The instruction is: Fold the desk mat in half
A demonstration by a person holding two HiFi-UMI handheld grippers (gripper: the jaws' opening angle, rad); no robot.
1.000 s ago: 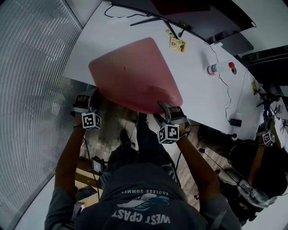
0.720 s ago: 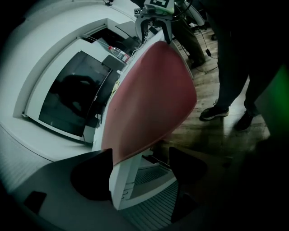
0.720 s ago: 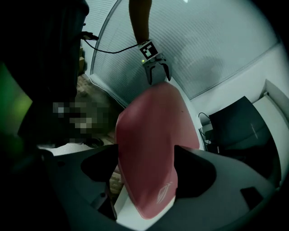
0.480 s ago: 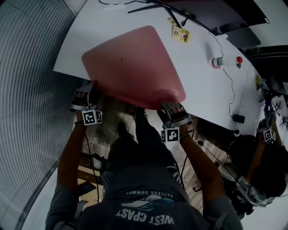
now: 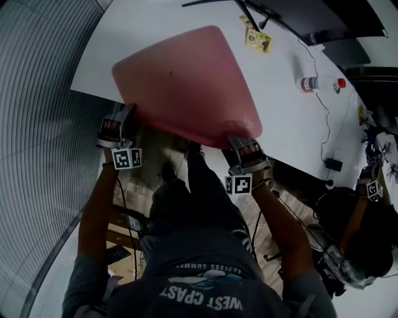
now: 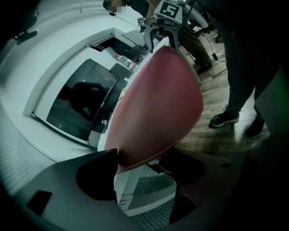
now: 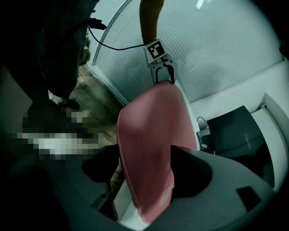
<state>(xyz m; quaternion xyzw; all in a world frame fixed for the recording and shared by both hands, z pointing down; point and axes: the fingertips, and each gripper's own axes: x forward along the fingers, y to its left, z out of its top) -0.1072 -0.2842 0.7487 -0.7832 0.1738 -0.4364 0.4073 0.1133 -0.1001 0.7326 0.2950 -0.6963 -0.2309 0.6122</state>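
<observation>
The pink desk mat (image 5: pixel 186 81) lies on the white desk (image 5: pixel 292 124), its near edge hanging over the desk's front. My left gripper (image 5: pixel 124 118) is at the mat's near left corner, my right gripper (image 5: pixel 241 141) at the near right corner. In the left gripper view the mat (image 6: pixel 158 103) runs between the jaws of the left gripper (image 6: pixel 144 176), which are closing, with a gap still on one side. In the right gripper view the mat (image 7: pixel 149 149) stands between the wide jaws of the right gripper (image 7: pixel 142 162), not pinched.
A plastic bottle (image 5: pixel 320 82) lies on the desk to the right, a yellow card (image 5: pixel 258 40) near a dark monitor (image 5: pixel 323 15) at the back. A thin cable (image 5: pixel 323 130) runs to an adapter (image 5: pixel 334 164). Wooden floor and the person's legs lie below the desk edge.
Both grippers have stayed at the mat's near corners and slid further onto them. The mat and desk now sit a little higher in the head view.
</observation>
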